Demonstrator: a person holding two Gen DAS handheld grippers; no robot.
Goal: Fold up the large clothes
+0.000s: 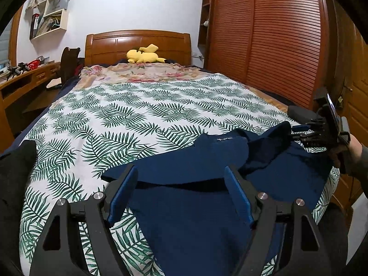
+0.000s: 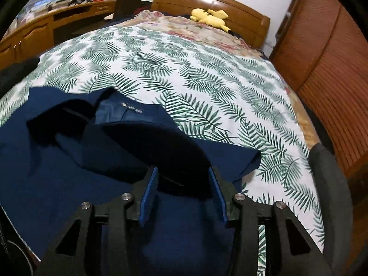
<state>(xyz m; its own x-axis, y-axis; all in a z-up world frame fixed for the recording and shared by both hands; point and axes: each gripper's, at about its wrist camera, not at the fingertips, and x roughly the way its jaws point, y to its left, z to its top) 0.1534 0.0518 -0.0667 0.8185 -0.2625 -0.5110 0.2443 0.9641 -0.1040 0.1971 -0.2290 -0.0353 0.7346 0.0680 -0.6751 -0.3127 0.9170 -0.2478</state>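
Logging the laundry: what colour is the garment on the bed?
Dark navy blue garment, clearest in the right wrist view.

A home bedroom: a wooden-headboard bed (image 1: 138, 46) under a leaf-print sheet (image 1: 138, 115), louvred wardrobe (image 1: 276, 34), plush toy (image 1: 143, 55), wall shelves (image 1: 53, 11).

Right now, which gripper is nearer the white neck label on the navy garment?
Right. The right gripper hovers open over the dark fold just below the label. The left gripper sits open over the garment's lower body, farther from it.
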